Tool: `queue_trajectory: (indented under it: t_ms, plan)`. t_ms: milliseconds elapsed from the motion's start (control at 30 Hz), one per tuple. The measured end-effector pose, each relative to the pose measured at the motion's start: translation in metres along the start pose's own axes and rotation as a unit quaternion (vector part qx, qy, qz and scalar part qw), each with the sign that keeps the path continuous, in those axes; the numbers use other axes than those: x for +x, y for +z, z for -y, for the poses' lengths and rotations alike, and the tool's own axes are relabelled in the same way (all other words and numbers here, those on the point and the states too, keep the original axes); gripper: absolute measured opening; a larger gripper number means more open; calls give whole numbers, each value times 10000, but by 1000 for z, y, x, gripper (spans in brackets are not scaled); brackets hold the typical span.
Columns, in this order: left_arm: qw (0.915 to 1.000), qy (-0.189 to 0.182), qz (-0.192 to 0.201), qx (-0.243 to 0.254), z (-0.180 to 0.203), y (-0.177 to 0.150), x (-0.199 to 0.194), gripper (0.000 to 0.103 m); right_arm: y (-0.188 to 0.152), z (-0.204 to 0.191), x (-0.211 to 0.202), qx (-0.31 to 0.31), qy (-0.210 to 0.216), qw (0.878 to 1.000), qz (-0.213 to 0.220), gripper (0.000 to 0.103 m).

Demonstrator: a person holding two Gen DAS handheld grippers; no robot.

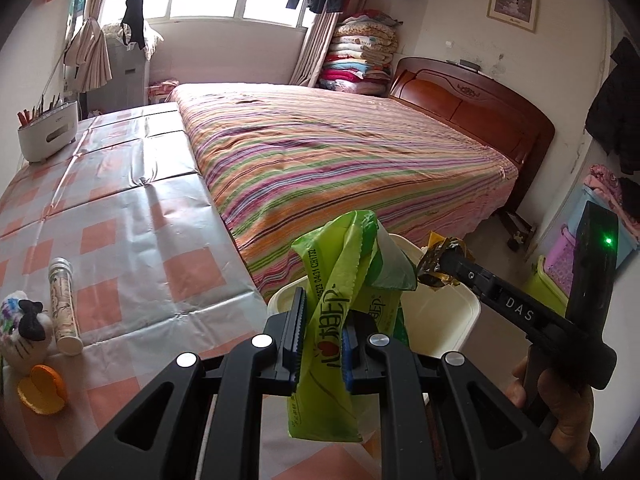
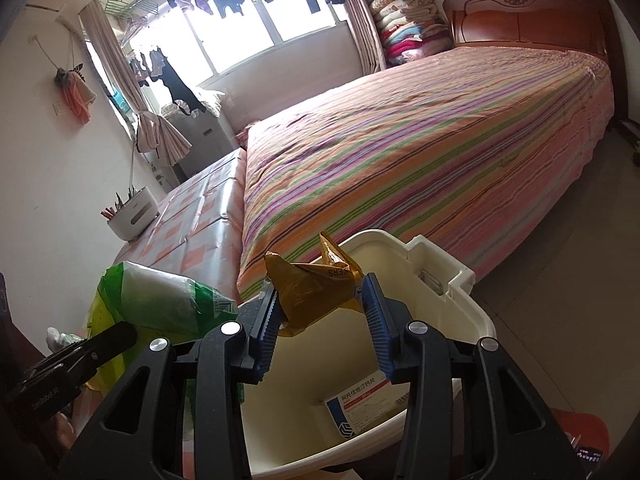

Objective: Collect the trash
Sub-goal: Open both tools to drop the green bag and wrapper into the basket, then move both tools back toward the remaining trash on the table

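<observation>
My left gripper is shut on a crumpled green snack bag and holds it upright over the near rim of a cream plastic bin. My right gripper is shut on a crumpled brown-gold wrapper and holds it above the open bin. A blue-and-white medicine box lies at the bin's bottom. In the left wrist view the right gripper holds the wrapper over the bin's far side. In the right wrist view the green bag is at the left.
A table with an orange-checked cloth holds a clear tube, a plush toy, orange peel and a white pen holder. A striped bed lies beyond. Coloured storage baskets stand at the right wall.
</observation>
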State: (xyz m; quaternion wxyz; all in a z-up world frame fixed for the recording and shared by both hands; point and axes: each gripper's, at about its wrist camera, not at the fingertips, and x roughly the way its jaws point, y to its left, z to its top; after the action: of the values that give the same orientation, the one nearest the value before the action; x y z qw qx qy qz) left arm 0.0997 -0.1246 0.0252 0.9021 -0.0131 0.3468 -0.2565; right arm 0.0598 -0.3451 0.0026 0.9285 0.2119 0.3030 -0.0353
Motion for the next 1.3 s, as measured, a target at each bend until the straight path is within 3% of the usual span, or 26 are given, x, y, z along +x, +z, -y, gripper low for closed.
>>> queue_trajectory:
  t_ms: [333,500,567,600,633,700,833,1300]
  plan:
    - [9999,-52,-87,-2,3,-1,11,15,2,-1,-3,70,-72,9999,121,44]
    - [9999,-133,-47,28,5,-1,12,16,1,2,-5,135,-106,9997,153,52]
    - [9998,-161,-92,72,7,-2,14,30,2,4,-6,178,-107,9996,192,56]
    - [9998,-136,-85,89,8,-2,13,53,2,5,-7,198,-108,9995,219,63]
    - [9999,-100,-5,89,10,-2,11,68,2,6,-9,216,-122,9993,266,65]
    - [9996,-49,248,105,12,-2,4,70,3,6,-13,220,-118,9991,337,65]
    - [9989,40,366,281,16,0,-5,71,5,7,-15,272,-90,9988,395,65]
    - [9989,249,388,7,-8,6,-24,72,5,-10,-13,134,133,9990,409,68]
